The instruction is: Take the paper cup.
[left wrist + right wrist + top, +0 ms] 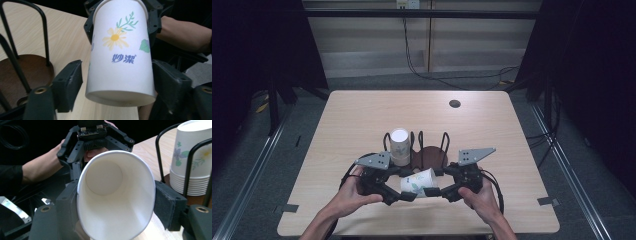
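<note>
Right gripper (438, 191): clenched on the rim end of the paper cup (418, 182); in the right gripper view both pads (167, 206) press the mouth, which is squeezed into an oval.
Left gripper (403, 196): released; in the left gripper view its jaws stand on either side of the cup's base end, a gap showing at the left jaw, while contact at the right jaw cannot be told.
Paper cup: lying on its side in the air between the two grippers, just in front of the wire rack (417, 150) on the person's side; base toward the left gripper, open mouth toward the right gripper.
Cup markings: white wall (120, 50) with a yellow flower, green leaves and blue characters; the inside (112, 192) is plain white.
Hands: the left hand (349, 192) and the right hand (479, 197) come in from the near table edge, each holding its gripper in front of the rack.
Wire rack: black wire loops on a round brown base (25, 72), standing near the middle of the table (362, 115).
Stack of cups (400, 146): upright in the rack's left part, several rims nested at its foot (185, 185), same floral print.
Table hole (455, 103): a small dark round opening well behind the rack, toward the far right.
</note>
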`<state>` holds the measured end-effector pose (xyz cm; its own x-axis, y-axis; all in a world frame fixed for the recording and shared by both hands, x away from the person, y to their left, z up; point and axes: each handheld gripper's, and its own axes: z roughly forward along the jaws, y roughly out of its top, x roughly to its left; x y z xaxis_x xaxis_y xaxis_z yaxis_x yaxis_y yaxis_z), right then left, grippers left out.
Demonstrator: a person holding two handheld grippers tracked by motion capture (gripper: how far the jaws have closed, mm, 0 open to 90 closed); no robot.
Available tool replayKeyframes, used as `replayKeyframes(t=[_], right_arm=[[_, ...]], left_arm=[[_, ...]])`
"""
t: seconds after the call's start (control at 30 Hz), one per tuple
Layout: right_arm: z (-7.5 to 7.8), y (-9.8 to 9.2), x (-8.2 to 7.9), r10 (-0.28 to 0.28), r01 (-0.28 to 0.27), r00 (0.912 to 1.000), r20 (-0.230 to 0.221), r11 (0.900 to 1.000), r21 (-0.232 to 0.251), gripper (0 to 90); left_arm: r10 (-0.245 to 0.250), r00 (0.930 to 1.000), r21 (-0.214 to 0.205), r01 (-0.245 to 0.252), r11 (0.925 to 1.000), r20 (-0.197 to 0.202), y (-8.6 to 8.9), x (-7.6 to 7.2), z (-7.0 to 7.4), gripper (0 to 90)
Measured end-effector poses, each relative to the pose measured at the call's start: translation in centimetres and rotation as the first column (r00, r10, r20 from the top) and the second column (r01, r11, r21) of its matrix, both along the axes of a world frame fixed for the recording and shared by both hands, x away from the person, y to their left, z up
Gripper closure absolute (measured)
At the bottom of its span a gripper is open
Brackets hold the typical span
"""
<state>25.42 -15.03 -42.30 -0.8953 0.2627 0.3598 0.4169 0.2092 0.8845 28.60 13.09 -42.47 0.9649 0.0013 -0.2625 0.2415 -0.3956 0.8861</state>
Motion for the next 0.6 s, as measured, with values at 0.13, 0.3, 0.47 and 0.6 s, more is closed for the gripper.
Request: replayKeyframes(t=[0.13, 0.3, 0.47, 0.6], right_arm=[[0.1, -0.2, 0.1, -0.018, 0.018, 0.9998, -0.003, 0.9998, -0.002, 30.0], [0.1, -0.5, 0.1, -0.054, 0.054, 0.9985, -0.001, 0.9983, -0.022, 30.1], [0.6, -1.2, 0.1, -0.098, 0.098, 0.9952, 0.001, 0.9944, -0.039, 30.1], [0.9, -1.8, 0.0, -0.138, 0.138, 0.9904, 0.002, 0.9893, -0.047, 30.1]], left_arm=[[0.025, 0.9997, 0.018, -0.025, 0.9995, 0.002, 0.1, 0.1, 0.0, 18.6], [0.059, 0.9979, 0.024, -0.06, 0.9979, 0.027, 0.5, 0.1, 0.3, 16.4], [0.134, 0.9889, 0.018, -0.135, 0.9906, 0.063, 1.2, 0.0, 0.7, 19.3], [0.154, 0.9859, 0.022, -0.156, 0.9875, 0.065, 1.8, -0.2, 0.6, 19.3]])
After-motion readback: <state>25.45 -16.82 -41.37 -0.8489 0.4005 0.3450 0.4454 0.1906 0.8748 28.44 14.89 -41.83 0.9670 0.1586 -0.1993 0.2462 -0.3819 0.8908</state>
